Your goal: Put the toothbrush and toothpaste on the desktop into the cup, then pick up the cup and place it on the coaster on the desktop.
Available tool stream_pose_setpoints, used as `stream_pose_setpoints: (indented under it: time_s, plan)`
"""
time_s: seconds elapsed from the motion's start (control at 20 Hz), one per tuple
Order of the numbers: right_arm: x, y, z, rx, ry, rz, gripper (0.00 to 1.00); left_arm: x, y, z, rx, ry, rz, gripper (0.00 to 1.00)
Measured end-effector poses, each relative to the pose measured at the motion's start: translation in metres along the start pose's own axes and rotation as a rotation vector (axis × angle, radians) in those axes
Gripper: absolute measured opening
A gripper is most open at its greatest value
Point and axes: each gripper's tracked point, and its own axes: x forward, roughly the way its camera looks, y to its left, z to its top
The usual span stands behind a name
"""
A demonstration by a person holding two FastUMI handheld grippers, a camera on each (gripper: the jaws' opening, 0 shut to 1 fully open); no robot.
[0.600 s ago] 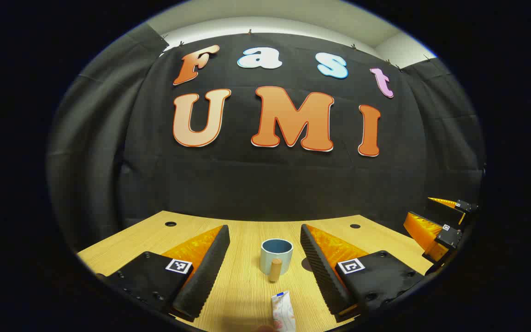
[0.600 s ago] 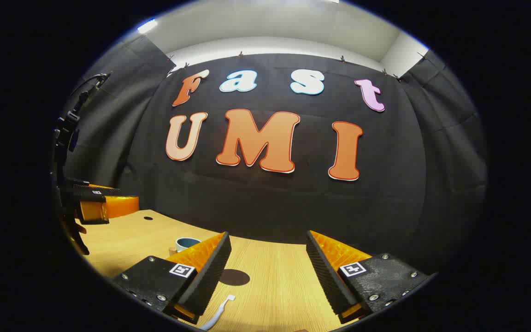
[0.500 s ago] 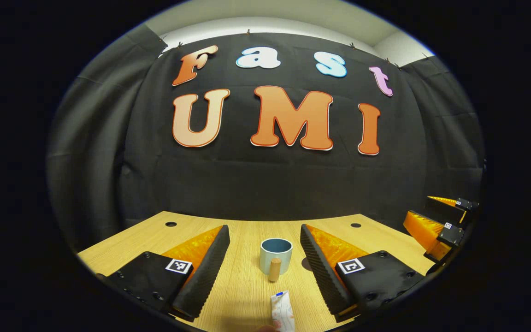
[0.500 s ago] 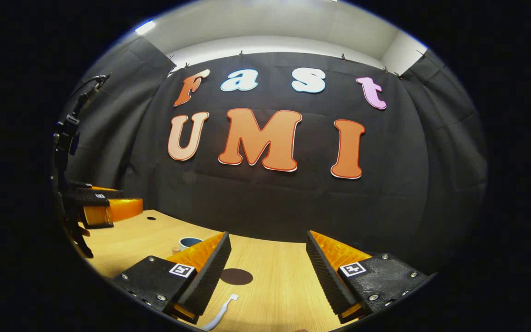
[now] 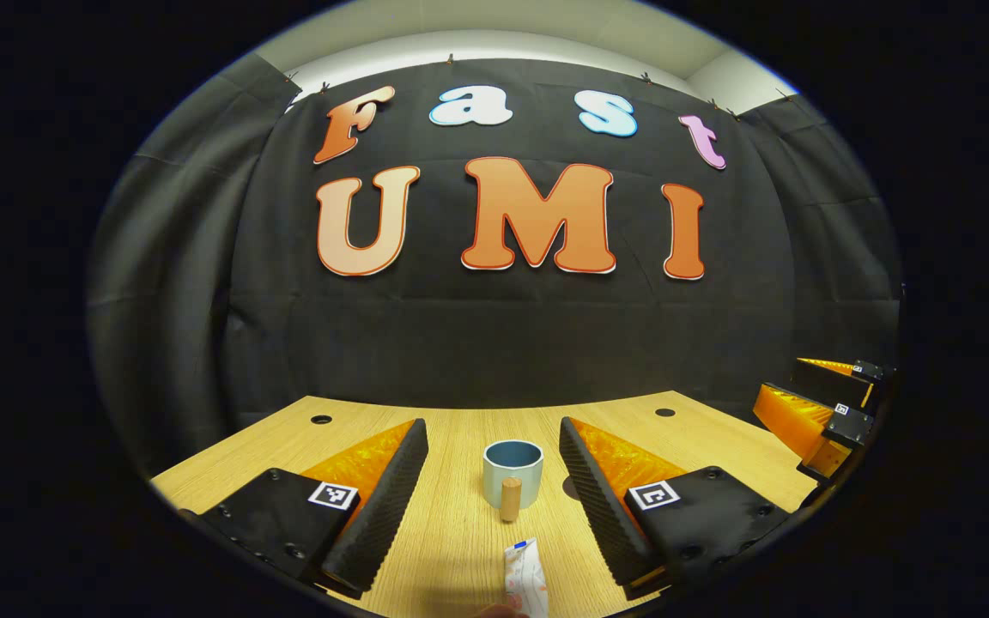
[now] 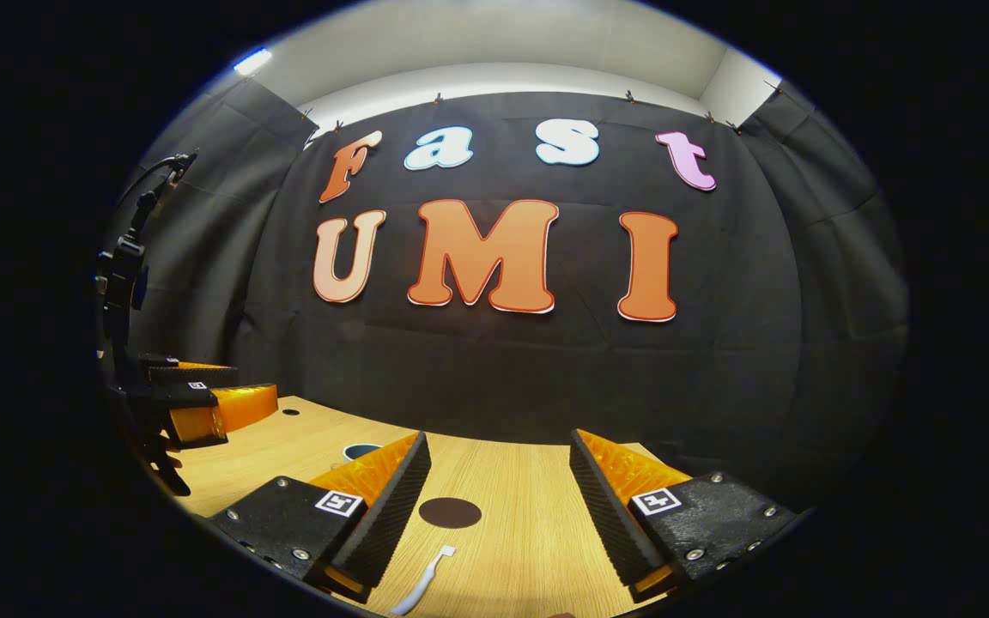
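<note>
While both views have drifted only slightly over the last half second, nothing is gripped yet. The left tool [image 5: 493, 455] hangs spread, level over the counter [image 5: 452, 549], framing the cup [image 5: 512, 472] at lower centre, toothpaste [image 5: 524, 579] nearer. The right tool [image 6: 499, 481] is spread too; the toothbrush [image 6: 424, 584] has slid further into its gap, coaster [image 6: 450, 512] just beyond.

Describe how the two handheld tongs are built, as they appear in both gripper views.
Both look alike. The left tongs and right tongs each have two wedge-shaped fingers with ridged inner pads, translucent ribbed backing, and dark blocky bases with screws, each bearing a square black-and-white marker. No cables or sleeves are visible.
</note>
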Motion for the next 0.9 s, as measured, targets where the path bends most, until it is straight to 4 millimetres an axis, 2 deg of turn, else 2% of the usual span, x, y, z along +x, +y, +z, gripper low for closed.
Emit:
stream_pose_setpoints:
  time_s: [0.25,0.4,0.75,0.9]
  plan:
    - [0.001,-0.005,0.001,-0.003,0.004,-0.009,0.98,0.001,-0.006,-0.005,-0.036,0.037,-0.032,0.99]
    - [0.004,-0.006,-0.003,-0.028,0.046,-0.001,0.98,0.002,-0.008,-0.015,-0.040,0.090,-0.043,0.99]
    - [0.007,0.002,-0.035,-0.051,0.209,0.059,0.97,0.007,-0.011,-0.039,-0.006,0.208,-0.066,0.99]
    - [0.009,0.009,-0.049,-0.054,0.265,0.090,0.97,0.012,-0.013,-0.063,0.009,0.280,-0.068,0.99]
